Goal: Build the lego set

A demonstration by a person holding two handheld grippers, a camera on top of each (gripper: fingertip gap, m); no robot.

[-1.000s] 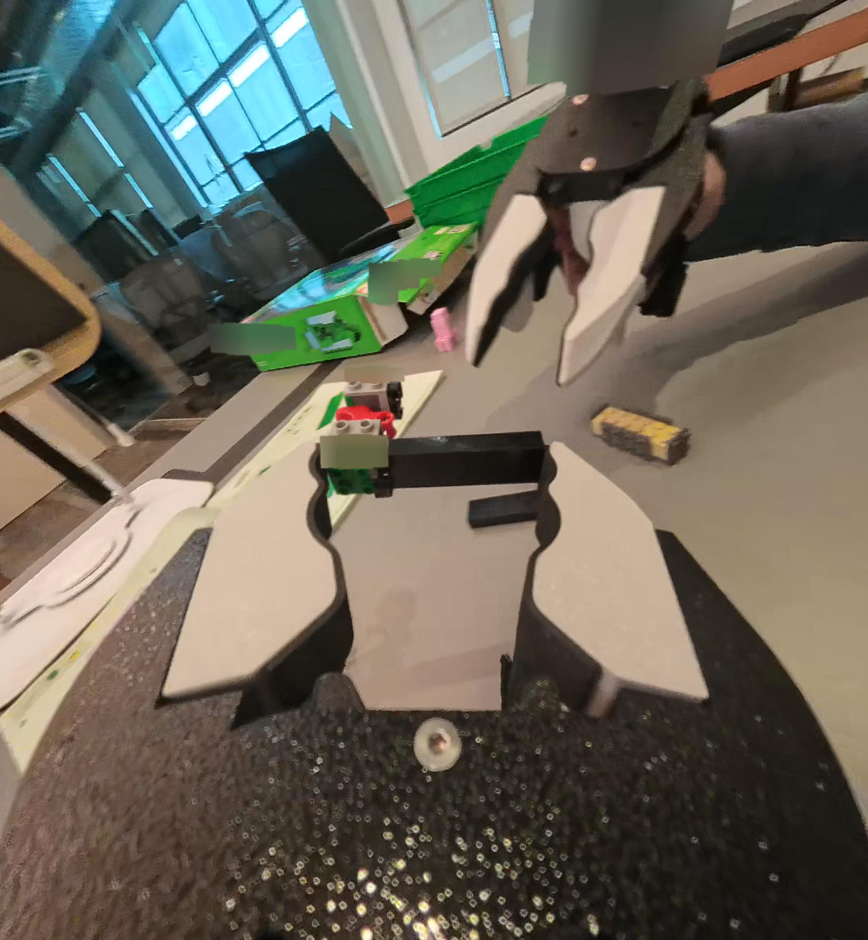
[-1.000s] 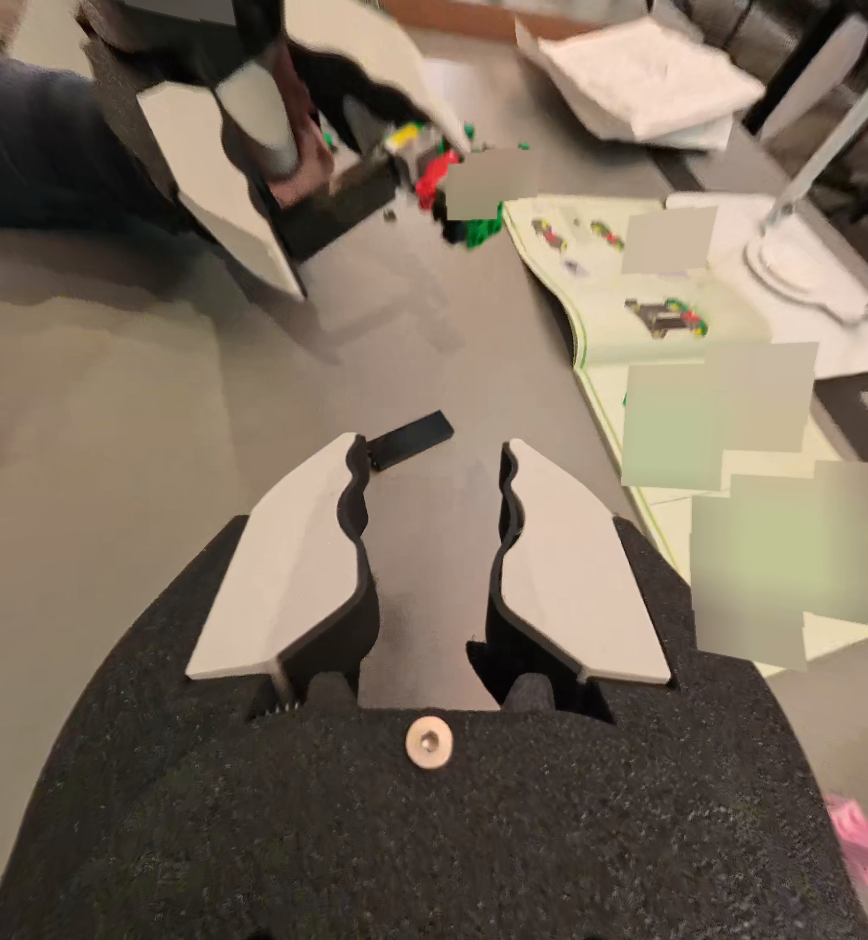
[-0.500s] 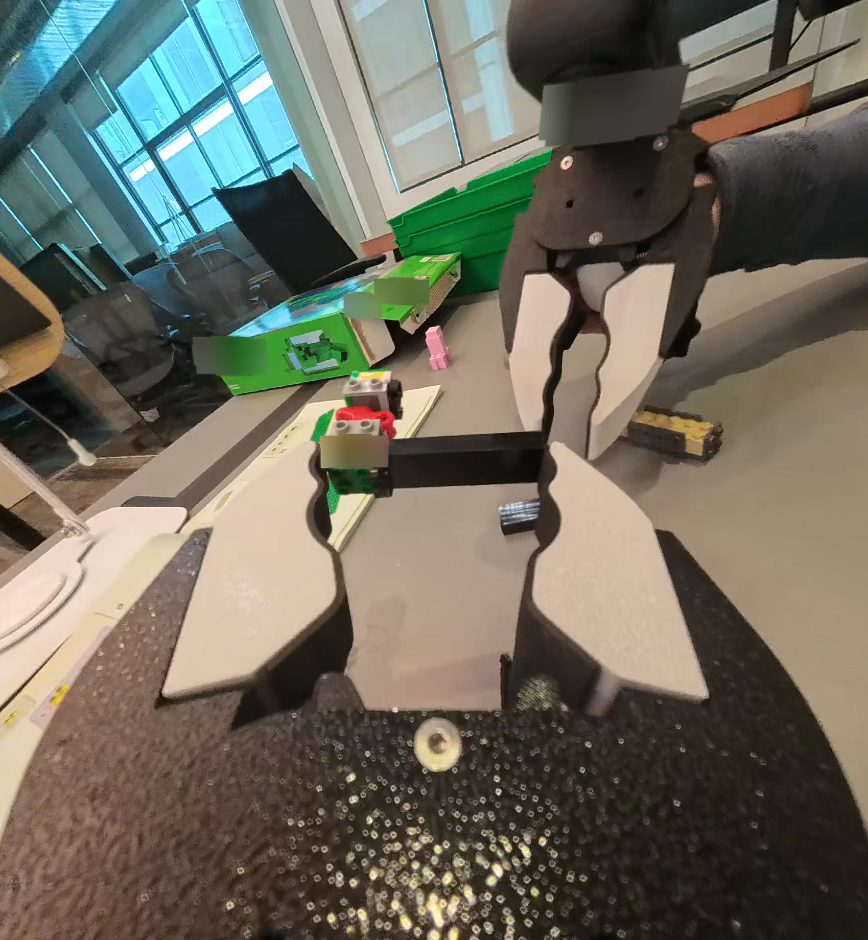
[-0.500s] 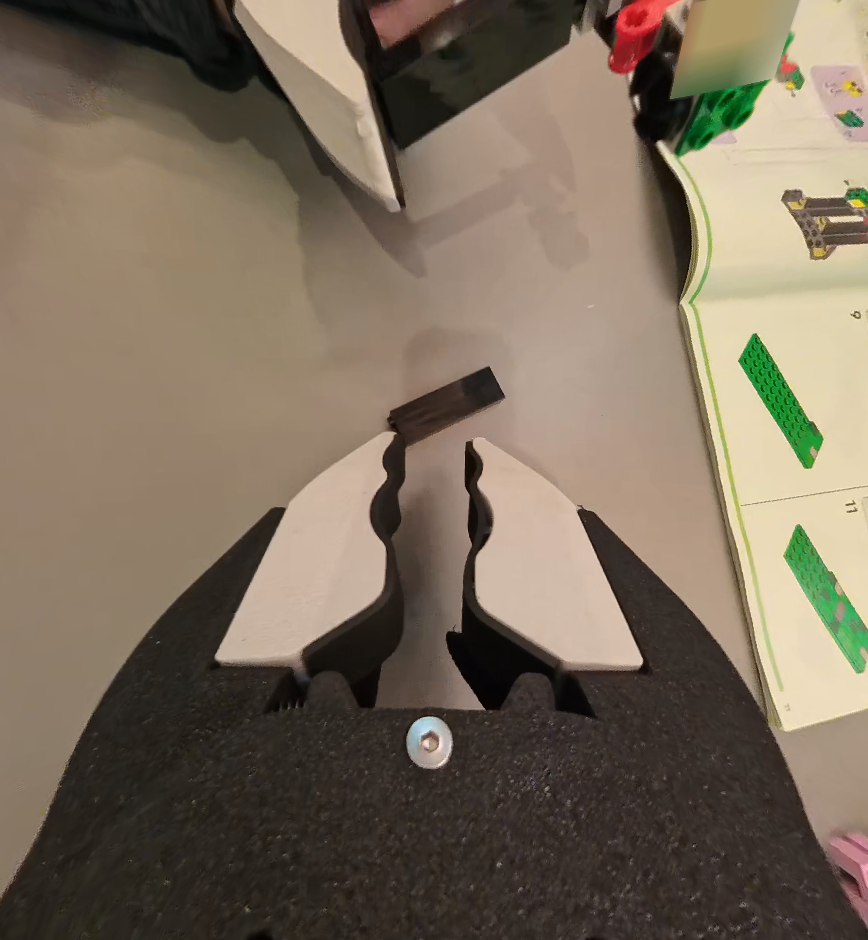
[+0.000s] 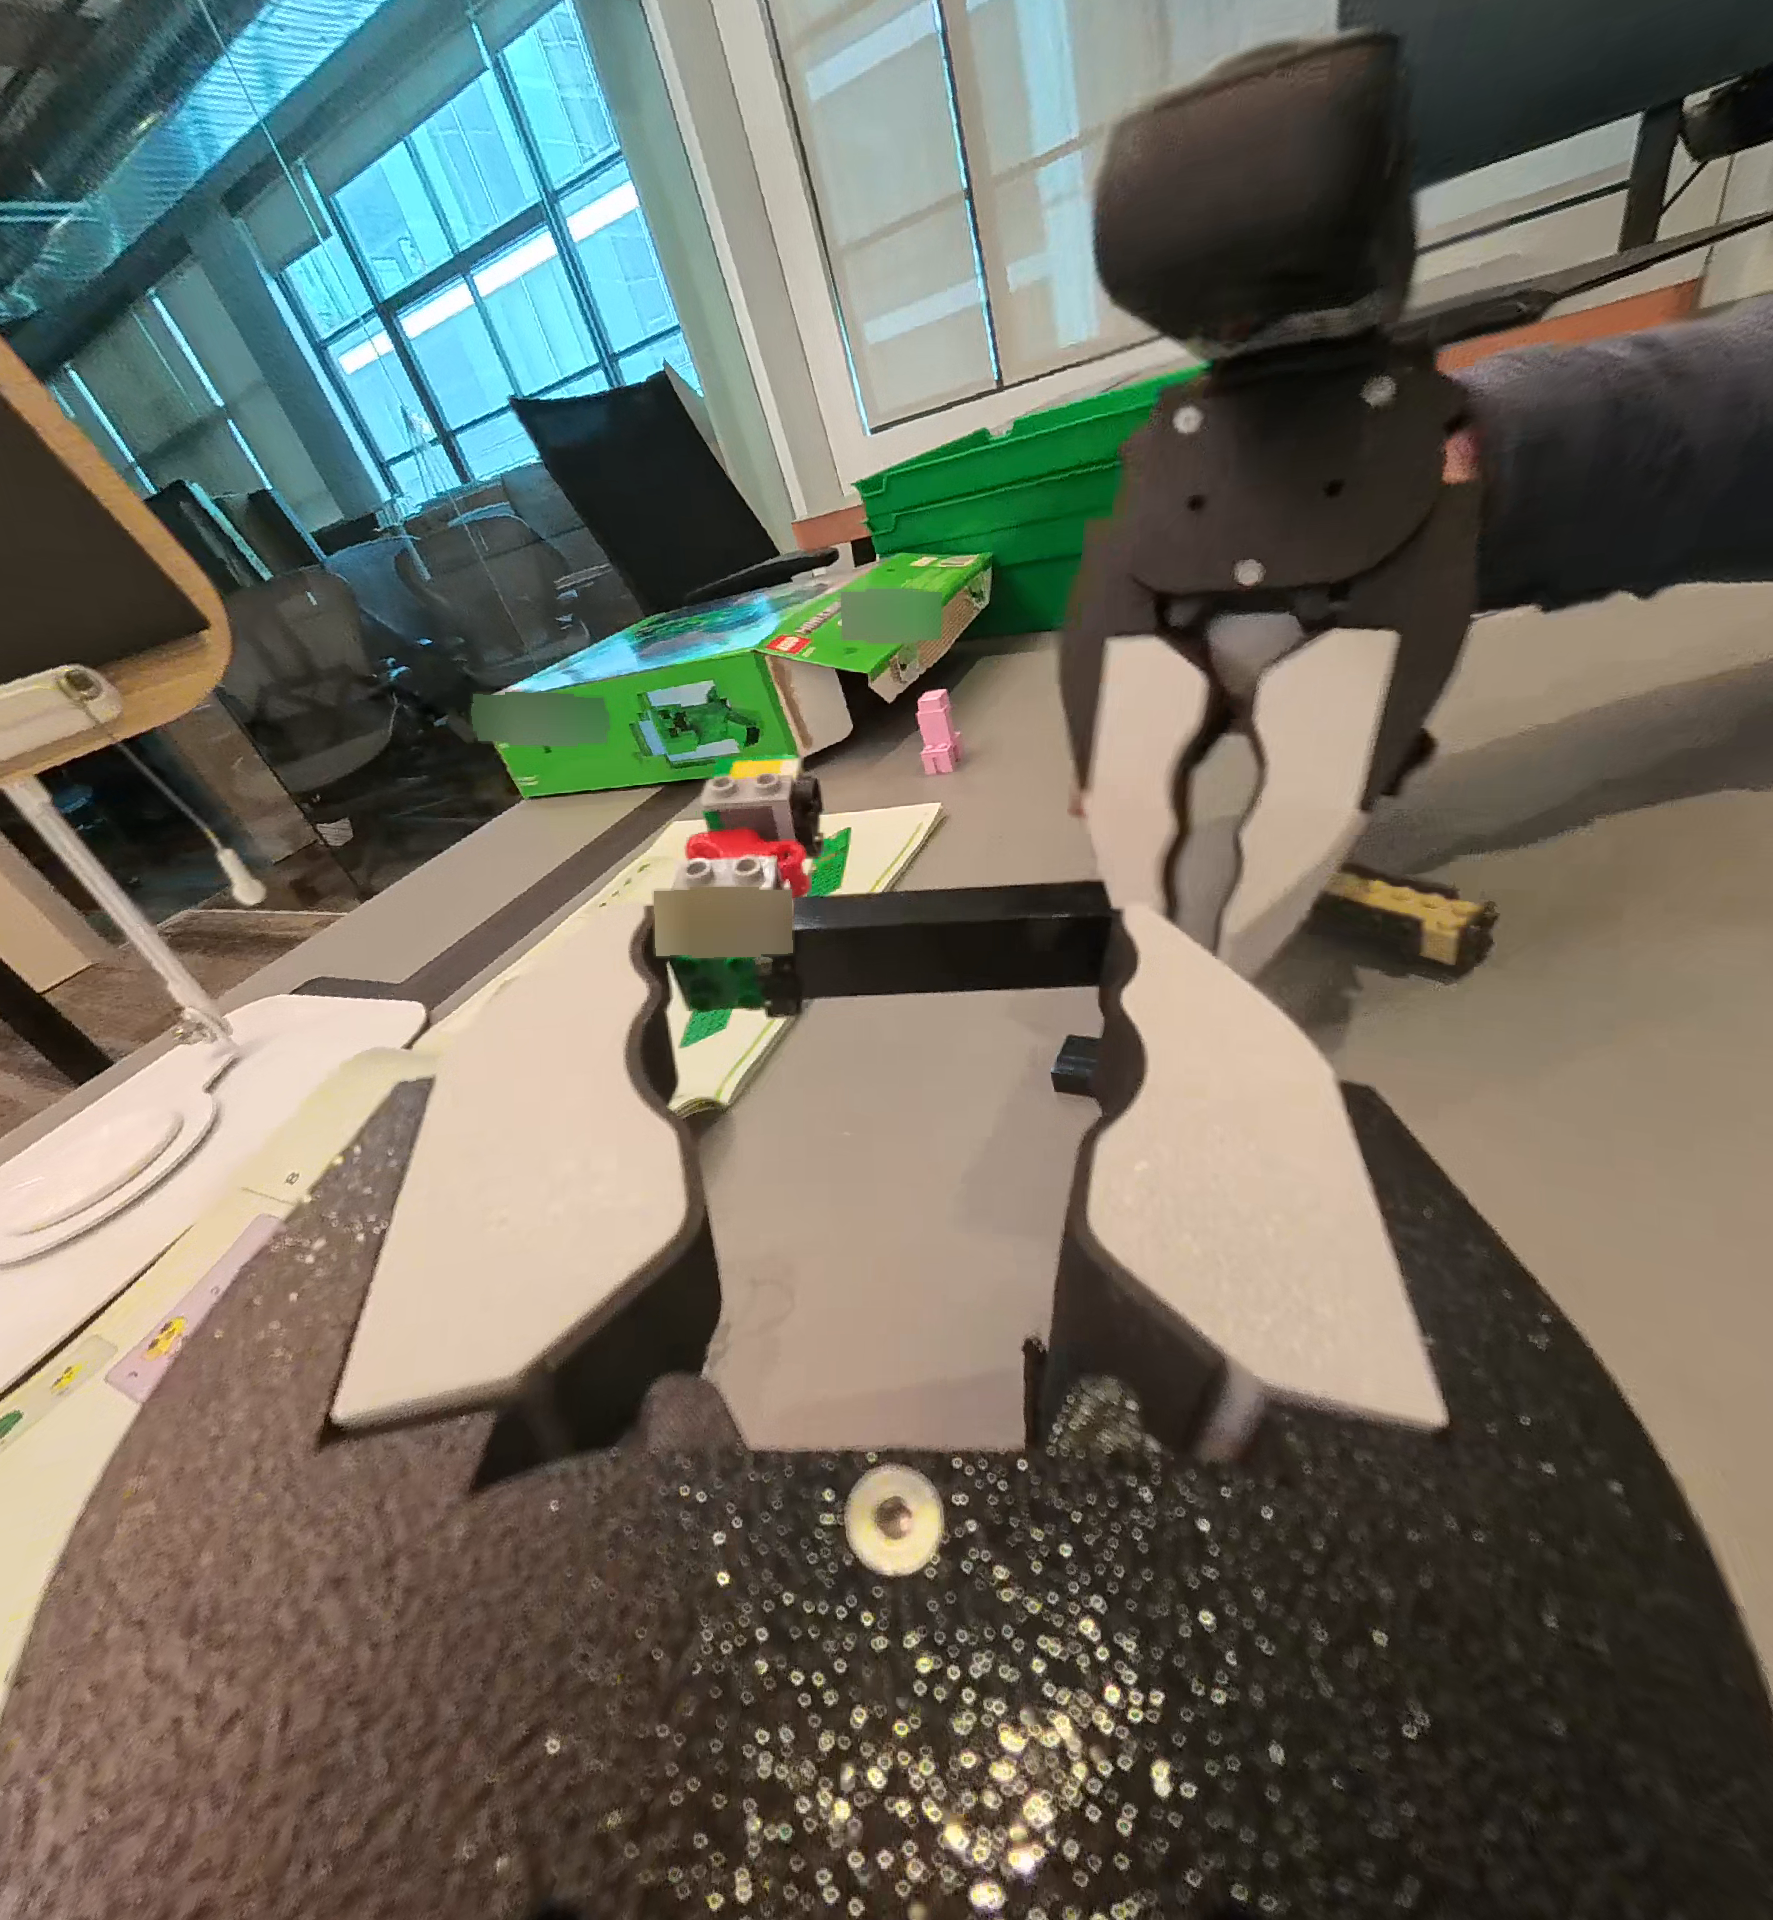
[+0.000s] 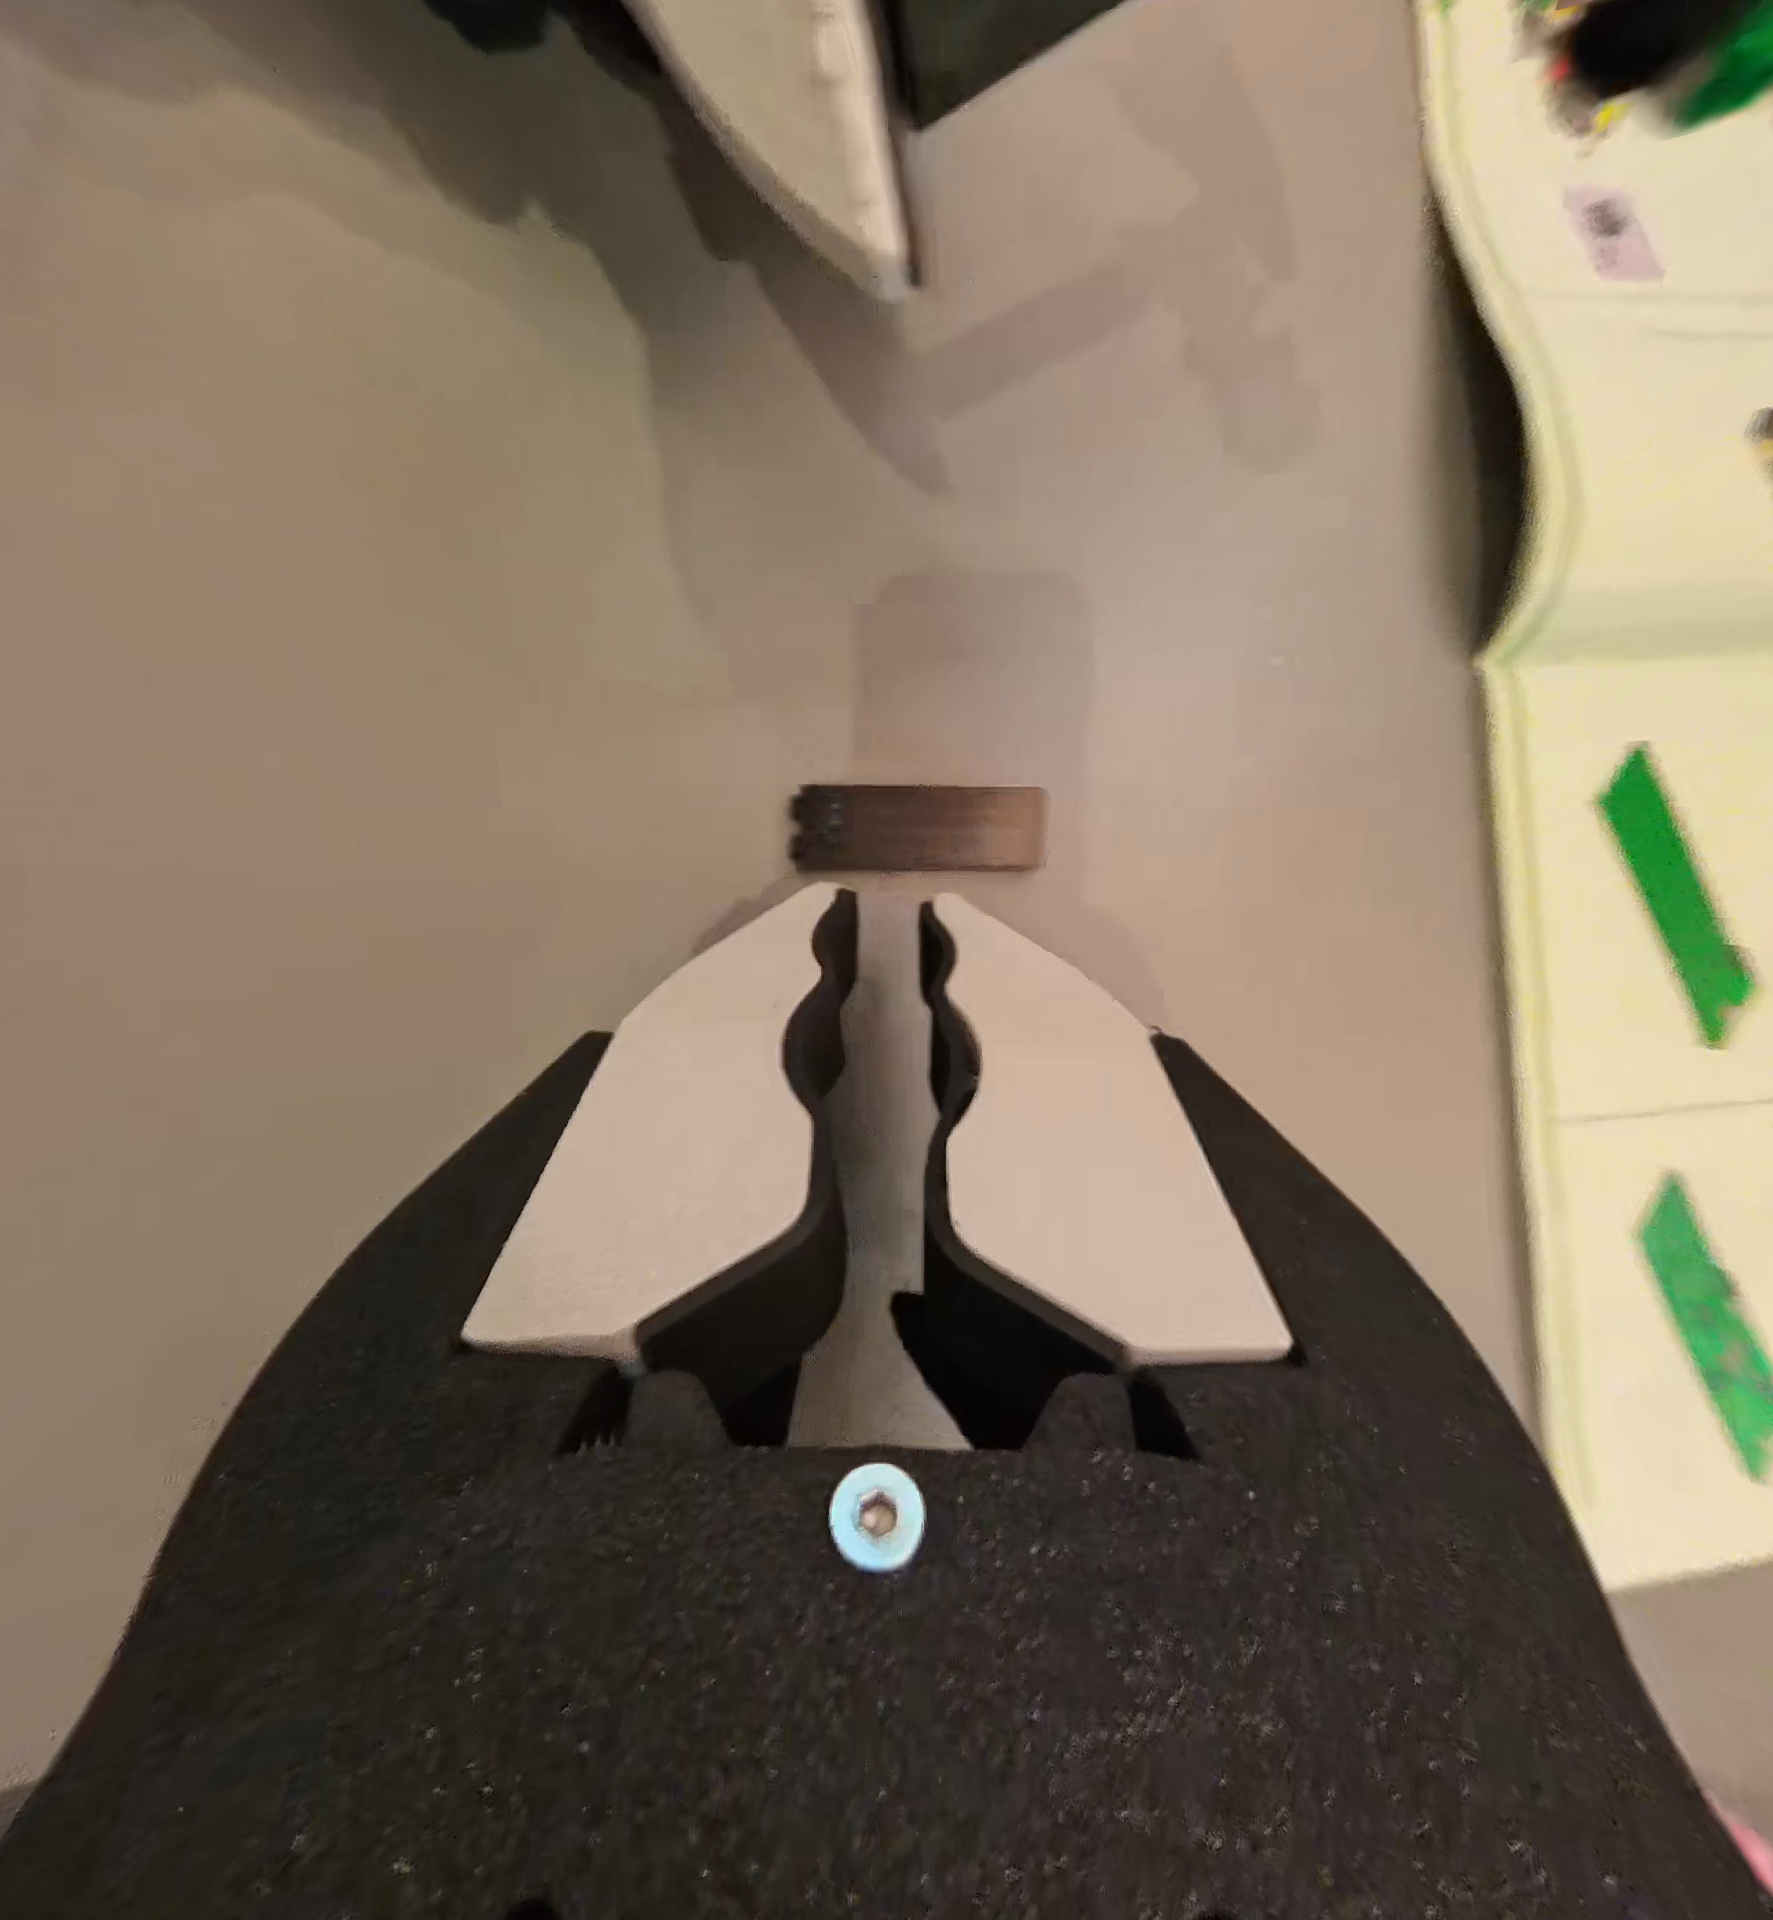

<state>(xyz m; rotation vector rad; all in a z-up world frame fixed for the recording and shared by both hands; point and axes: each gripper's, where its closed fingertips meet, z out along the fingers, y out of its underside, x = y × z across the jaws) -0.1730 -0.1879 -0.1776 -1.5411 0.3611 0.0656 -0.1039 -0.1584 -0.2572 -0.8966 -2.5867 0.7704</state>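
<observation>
My left gripper [image 5: 887, 966] is shut on a lego assembly [image 5: 949, 940]: a long black beam with green, grey and red bricks at its left end, held above the grey table [image 5: 1588, 1091]. A small flat black plate [image 6: 918, 826] lies on the table, and part of it shows in the left wrist view [image 5: 1074, 1065]. My right gripper [image 6: 887, 902] points down at the table with its tips just short of the plate. Its jaws stand a narrow gap apart and hold nothing. It also shows in the left wrist view [image 5: 1209, 925], behind the beam.
An open instruction booklet [image 6: 1640, 935] lies right of the plate. A yellow and black brick block [image 5: 1401, 920], a pink figure [image 5: 939, 732], a green box [image 5: 674, 717] and green crates [image 5: 996, 520] lie farther back. A white lamp base [image 5: 82, 1174] is at the left.
My right gripper has come down toward the black plate, turned so the plate lies crosswise, and its jaws have narrowed. My left gripper still holds the assembly.
</observation>
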